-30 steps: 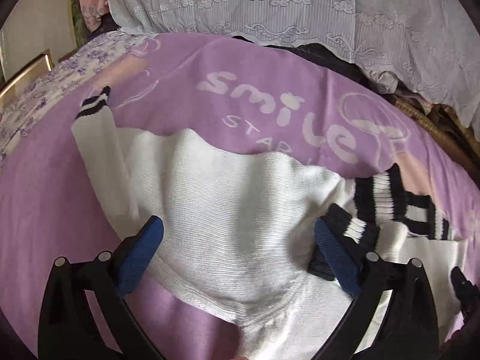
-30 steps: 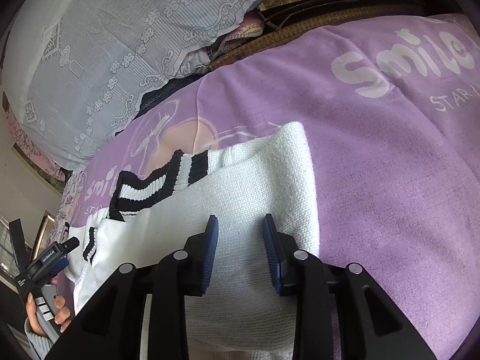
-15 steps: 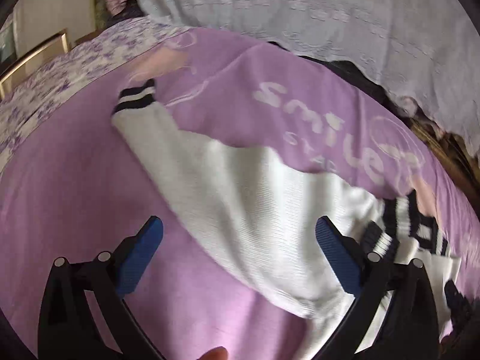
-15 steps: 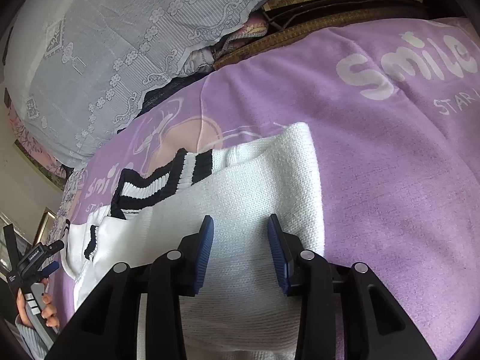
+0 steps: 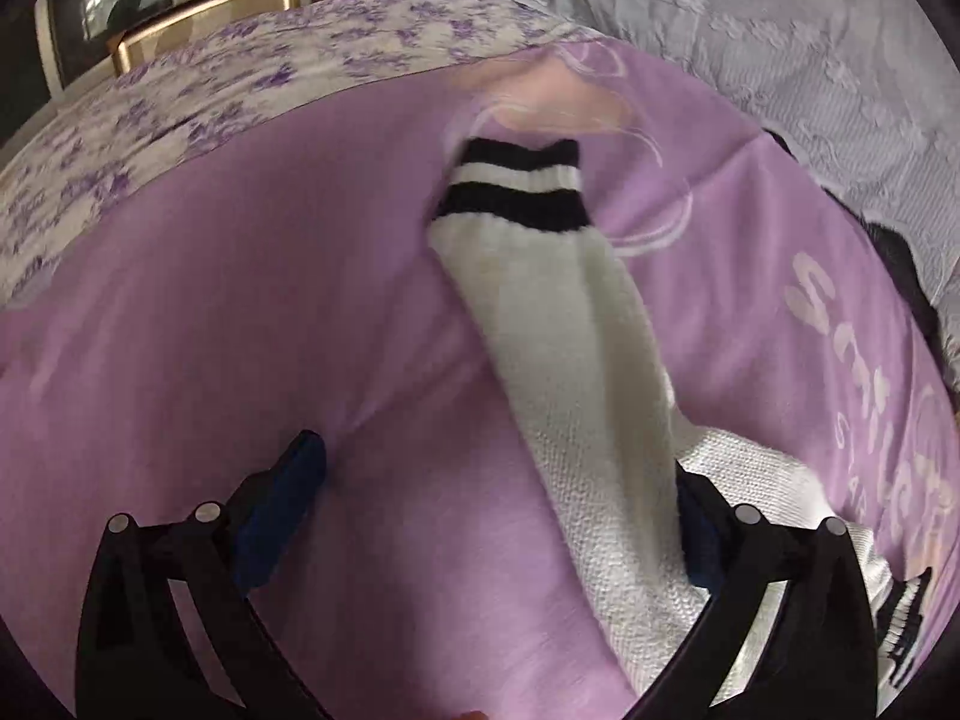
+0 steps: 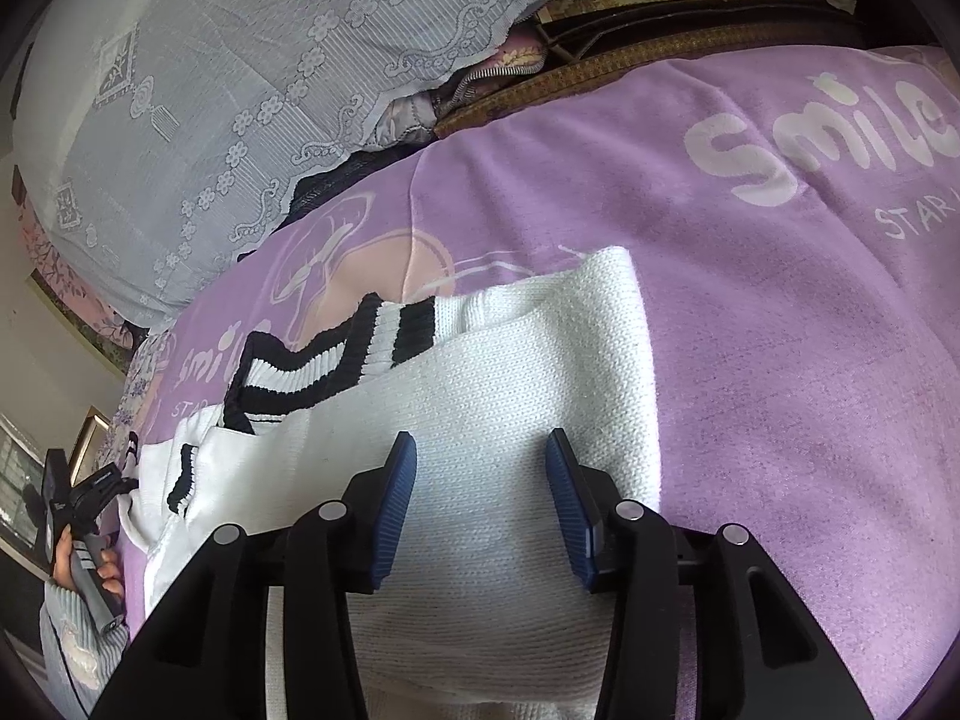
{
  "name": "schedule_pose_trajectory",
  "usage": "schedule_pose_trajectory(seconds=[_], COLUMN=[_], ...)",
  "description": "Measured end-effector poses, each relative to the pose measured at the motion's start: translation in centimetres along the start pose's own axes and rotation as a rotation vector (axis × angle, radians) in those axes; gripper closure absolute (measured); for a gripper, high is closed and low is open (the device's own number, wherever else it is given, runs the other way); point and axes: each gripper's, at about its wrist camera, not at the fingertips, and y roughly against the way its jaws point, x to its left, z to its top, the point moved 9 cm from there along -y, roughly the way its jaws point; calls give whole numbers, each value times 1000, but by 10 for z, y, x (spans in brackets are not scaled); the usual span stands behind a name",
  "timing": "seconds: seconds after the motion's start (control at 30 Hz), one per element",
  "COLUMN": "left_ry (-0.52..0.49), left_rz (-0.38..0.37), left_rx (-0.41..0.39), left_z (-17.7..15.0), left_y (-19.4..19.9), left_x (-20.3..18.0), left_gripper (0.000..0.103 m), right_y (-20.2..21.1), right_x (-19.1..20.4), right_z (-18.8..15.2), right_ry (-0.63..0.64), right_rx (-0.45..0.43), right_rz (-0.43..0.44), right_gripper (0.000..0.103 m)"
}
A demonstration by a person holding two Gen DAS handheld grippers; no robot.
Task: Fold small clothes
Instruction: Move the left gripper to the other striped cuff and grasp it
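White sweater [image 6: 528, 372]: chunky knit cloth, matt, coarse stitch texture; its cuff [image 5: 516, 186] is ribbed knit, black and white bands. Purple blanket [image 6: 810, 360]: soft matt fleecy cloth, short nap, flat pale printed lettering. Lace cover [image 6: 240, 90]: thin pale cloth, openwork flower pattern, matt. Floral sheet [image 5: 210, 96]: smooth printed cloth. My right claw [image 6: 480, 501]: black plastic arms, slight sheen, shiny round metal pins, blue ridged rubbery pads [image 6: 396, 498]. My left claw [image 5: 498, 516]: same black plastic, blue pads, blurred. Frame [image 5: 204, 24] at the back: glossy golden wood-like finish.
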Motion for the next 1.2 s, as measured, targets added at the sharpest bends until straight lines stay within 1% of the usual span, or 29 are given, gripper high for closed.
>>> schedule_pose_trajectory(seconds=[0.07,0.13,0.2,0.27,0.3,0.37,0.4,0.5,0.57,0.6,0.67,0.73,0.77,0.8,0.83,0.87,0.9,0.97,1.07,1.13,1.2], left_ry=[85,139,200,261,273,254,232,164,171,188,213,216,219,219,219,221,235,282,348,360,327], left_rz=[-74,-102,-116,-164,-187,-200,-230,-318,-326,-345,-377,-432,-468,-506,-545,-567,-572,-580,-613,-624,-614], left_rx=[8,9,-11,-2,13,17,12,32,52,62,60,58,55,55,61,78,88,95,102,96,75], left_z=[-2,-9,-17,-23,-25,-23,-21,-12,-8,-7,-6,-3,-1,-1,0,-1,-2,-2,-3,-3,-1], left_y=[14,26,37,39,37,36,38,32,24,20,17,16,17,17,15,11,6,1,0,3,7], left_x=[28,55,81,96,97,90,80,52,44,41,37,29,24,19,15,13,14,23,33,35,32], left_gripper=[4,4,4,4,4,5,5,4,4,4,5,5,7,11,32,46,48,67,80,81,83], right_y=[0,0,1,1,1,1,1,1,1,1,1,1,1,1,1,1,1,1,1,0,0], right_x=[1,2,2,2,2,2,2,2,2,2,2,2,2,3,2,3,3,3,3,3,3], right_z=[0,0,0,0,0,0,0,0,0,0,0,0,0,0,0,0,0,0,-1,-1,-1], right_ry=[5,8,8,8,8,7,6,6,8,8,11,15,17,18,18,16,16,16,17,18,18], right_rx=[1,2,2,2,2,1,0,0,0,0,1,1,1,1,1,1,0,1,1,1,1], right_rz=[0,-1,-1,-2,-2,-1,1,0,-2,-3,-5,-7,-8,-8,-7,-8,-8,-8,-8,-8,-9], right_gripper=[55,54,54,54,54,54,54,54,54,54,54,53,52,52,52,52,52,52,51,51,51])
